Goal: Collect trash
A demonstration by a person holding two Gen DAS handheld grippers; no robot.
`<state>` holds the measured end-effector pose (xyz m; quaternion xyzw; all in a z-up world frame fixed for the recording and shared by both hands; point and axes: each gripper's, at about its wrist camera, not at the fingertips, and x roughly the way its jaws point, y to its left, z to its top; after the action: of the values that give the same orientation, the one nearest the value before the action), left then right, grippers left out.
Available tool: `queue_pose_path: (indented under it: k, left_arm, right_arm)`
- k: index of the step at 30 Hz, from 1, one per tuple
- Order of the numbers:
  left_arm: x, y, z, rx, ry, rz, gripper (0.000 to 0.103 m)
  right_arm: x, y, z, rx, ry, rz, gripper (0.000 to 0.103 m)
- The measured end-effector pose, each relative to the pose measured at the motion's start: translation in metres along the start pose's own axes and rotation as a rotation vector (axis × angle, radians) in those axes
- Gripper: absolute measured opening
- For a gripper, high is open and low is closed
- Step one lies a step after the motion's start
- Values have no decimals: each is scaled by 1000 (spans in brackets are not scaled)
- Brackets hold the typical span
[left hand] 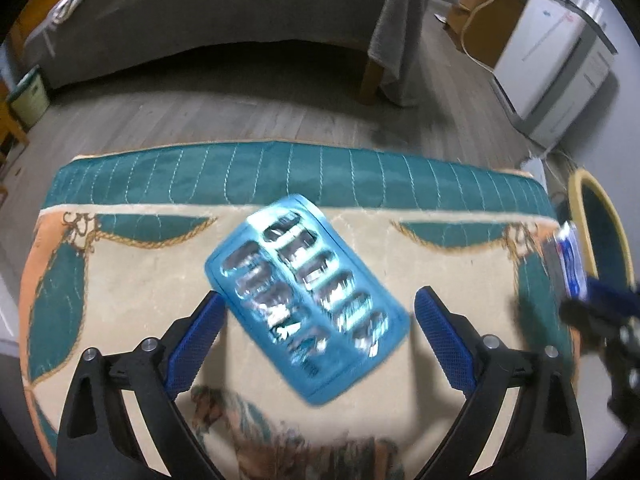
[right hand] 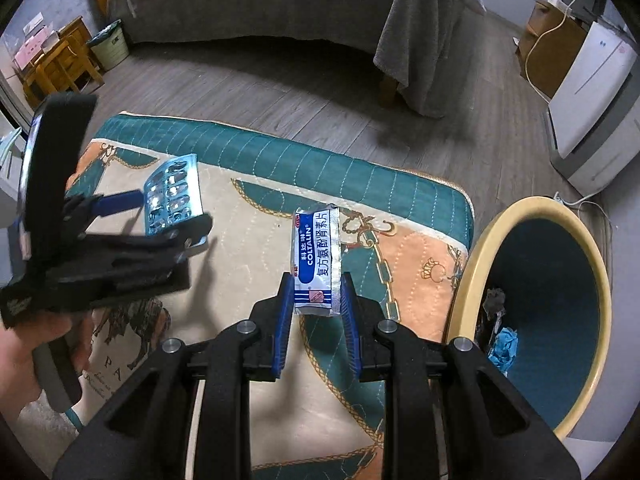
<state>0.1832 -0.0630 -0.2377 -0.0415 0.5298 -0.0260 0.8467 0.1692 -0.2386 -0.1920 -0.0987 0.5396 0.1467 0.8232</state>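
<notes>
Blister pack (left hand: 306,296), a rounded blue rectangle with two rows of shiny clear bubbles, sits between the spread jaws of my left gripper (left hand: 318,298). One corner touches the ribbed blue pad (left hand: 196,340) on the left and the opposite corner stops just short of the other pad. The view is blurred, so I cannot tell whether the pack is truly gripped. From the right wrist it looks tipped up on edge above the mat.

My right gripper (right hand: 316,280) has its jaws pressed onto a flat foil sachet (right hand: 316,256), white and blue with crimped ends and the word COLTALIN, standing upright between the pads.

Below both lies a quilted mat (left hand: 160,280), cream in the middle with teal and orange borders and stitched lines. Its far edge meets a grey plank floor (right hand: 280,92).

Just beside the mat's right edge stands a round bin (right hand: 472,248) with a smooth yellow rim and teal inside, holding crumpled blue and dark scraps. Well beyond, a bed (right hand: 260,0) under a grey cover borders the open floor.
</notes>
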Motion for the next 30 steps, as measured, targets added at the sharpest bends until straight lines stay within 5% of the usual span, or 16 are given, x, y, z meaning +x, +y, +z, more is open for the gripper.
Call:
queue_pose_path:
  k: [6, 10, 21, 30]
  left_arm:
    - [11, -11, 2, 66, -8, 76, 95]
    - [4, -14, -1, 104, -31, 61, 71]
    - [-7, -4, -3, 105, -31, 49, 70]
    - [-51, -3, 1, 120, -115, 28, 71]
  right_arm:
    - [3, 0, -3, -6, 12, 3, 23]
    - [4, -2, -1, 6, 11, 2, 23]
    - [1, 4, 0, -1, 15, -25, 23]
    - [-30, 7, 4, 13, -22, -51, 23]
